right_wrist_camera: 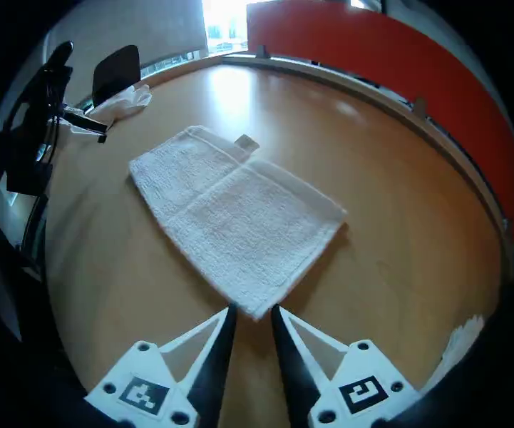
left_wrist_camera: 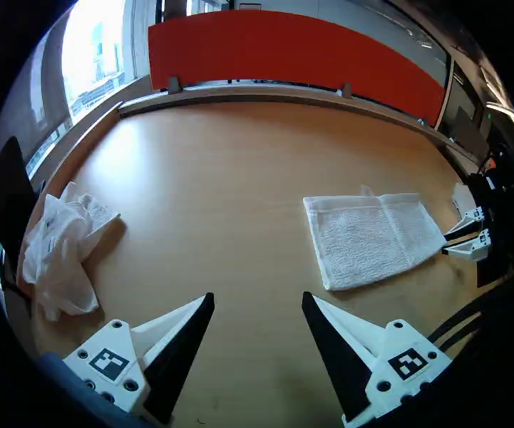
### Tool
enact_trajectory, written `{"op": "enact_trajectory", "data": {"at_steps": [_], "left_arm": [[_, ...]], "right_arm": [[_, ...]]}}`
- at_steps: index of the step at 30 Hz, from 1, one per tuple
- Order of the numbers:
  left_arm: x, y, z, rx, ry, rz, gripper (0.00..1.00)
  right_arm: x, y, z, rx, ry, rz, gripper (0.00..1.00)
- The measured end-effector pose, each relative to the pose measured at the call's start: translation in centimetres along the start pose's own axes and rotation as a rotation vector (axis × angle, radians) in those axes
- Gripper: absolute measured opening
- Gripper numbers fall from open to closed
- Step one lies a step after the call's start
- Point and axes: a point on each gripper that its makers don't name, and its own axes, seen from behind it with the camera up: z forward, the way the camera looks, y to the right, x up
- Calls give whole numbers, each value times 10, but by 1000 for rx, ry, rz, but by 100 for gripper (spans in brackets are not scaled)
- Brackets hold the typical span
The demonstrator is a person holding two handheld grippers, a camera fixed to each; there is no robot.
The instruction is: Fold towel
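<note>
White towel on a light brown wooden table, with a red panel behind.

The towel [right_wrist_camera: 235,214] is plain white all over, with a nubbly looped weave and a small white tag. The table [left_wrist_camera: 221,178] is a warm honey-brown wood with a pale sheen. The left gripper [left_wrist_camera: 257,296] and right gripper [right_wrist_camera: 253,308] are white, with black inner finger faces and black-and-white square markers. A crumpled cloth [left_wrist_camera: 60,250] is white. The panel [left_wrist_camera: 292,50] is a flat orange-red with a grey base. A chair back [right_wrist_camera: 114,71] is black.
</note>
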Motion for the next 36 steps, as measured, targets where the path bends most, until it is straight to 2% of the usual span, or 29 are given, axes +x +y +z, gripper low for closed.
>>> {"op": "enact_trajectory", "data": {"at_steps": [3,7,12,18,24,36], "left_arm": [[0,0,0,-1,0,2,91],[0,-1,0,0,-1,7,91],[0,-2,0,1,1,6,91],[3,-5,0,3,3,4,91],[6,-6,0,1,10,8,91],[11,-7,-1,3,17,8,91]], "right_arm": [[0,0,0,-3,0,1,15],[0,-2,0,-3,-2,3,6],[5,-2,-2,-14,12,-5,5],[20,-1,-13,-39,47,-18,5],[45,1,-34,-49,95,-10,4],[85,7,-76,-102,153,-53,4]]}}
